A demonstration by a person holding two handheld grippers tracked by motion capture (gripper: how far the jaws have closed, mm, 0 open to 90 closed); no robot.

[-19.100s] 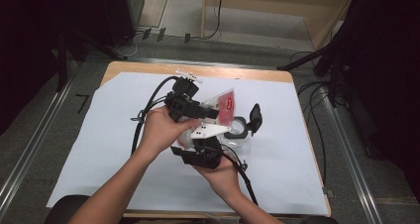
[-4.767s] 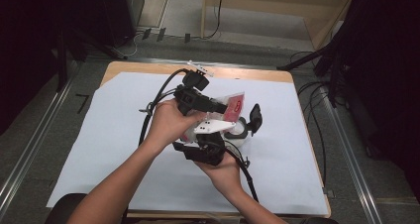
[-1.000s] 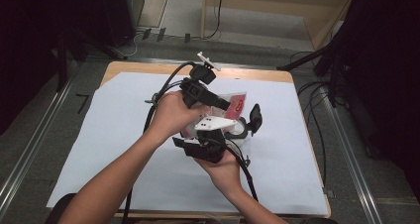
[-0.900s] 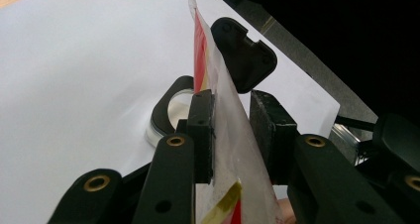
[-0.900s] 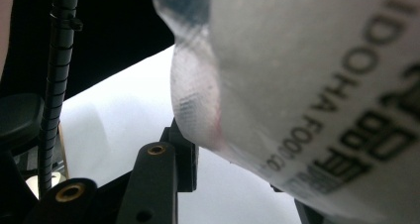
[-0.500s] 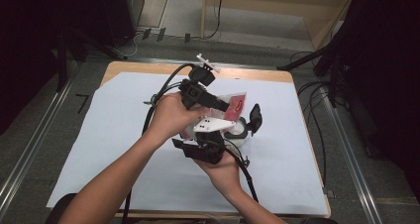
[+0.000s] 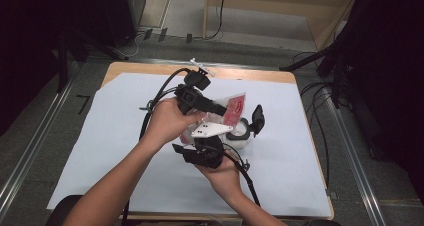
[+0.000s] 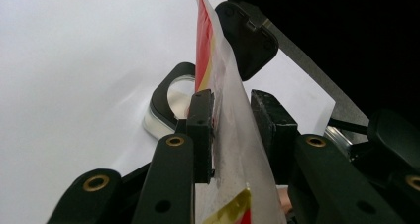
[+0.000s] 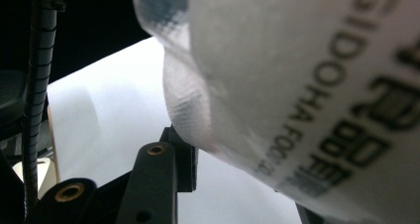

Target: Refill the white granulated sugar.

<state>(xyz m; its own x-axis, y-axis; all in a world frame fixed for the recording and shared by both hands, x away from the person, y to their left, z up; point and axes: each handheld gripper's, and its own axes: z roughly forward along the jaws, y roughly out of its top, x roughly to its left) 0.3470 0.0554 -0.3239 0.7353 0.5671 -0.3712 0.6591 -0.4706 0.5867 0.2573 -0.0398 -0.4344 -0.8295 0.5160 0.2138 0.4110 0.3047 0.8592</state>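
While I watch from above, my right hand-held gripper sits nearest me, a blocky black body under a grey three-cornered plate, just below the pouch. Its own view looks along one matte black jaw with brass-ringed rivets toward a bulging fold of the pouch, a translucent, finely woven-looking film with dark printed lettering. The film lies against that jaw; the other jaw is covered, so I cannot tell whether this gripper is clamped.

Just beyond it, my left hand-held gripper has the pouch edge-on between its two flat black rubbery pads. They pinch the thin, frosted plastic, which carries red and yellow print and rises upright as a stiff sheet.

Behind the pouch rests a low round container with a black rim and pale glossy wall, its squarish black hinged lid standing open. From above, the container sits just right of the pouch on a smooth white paper sheet covering the wooden bench.
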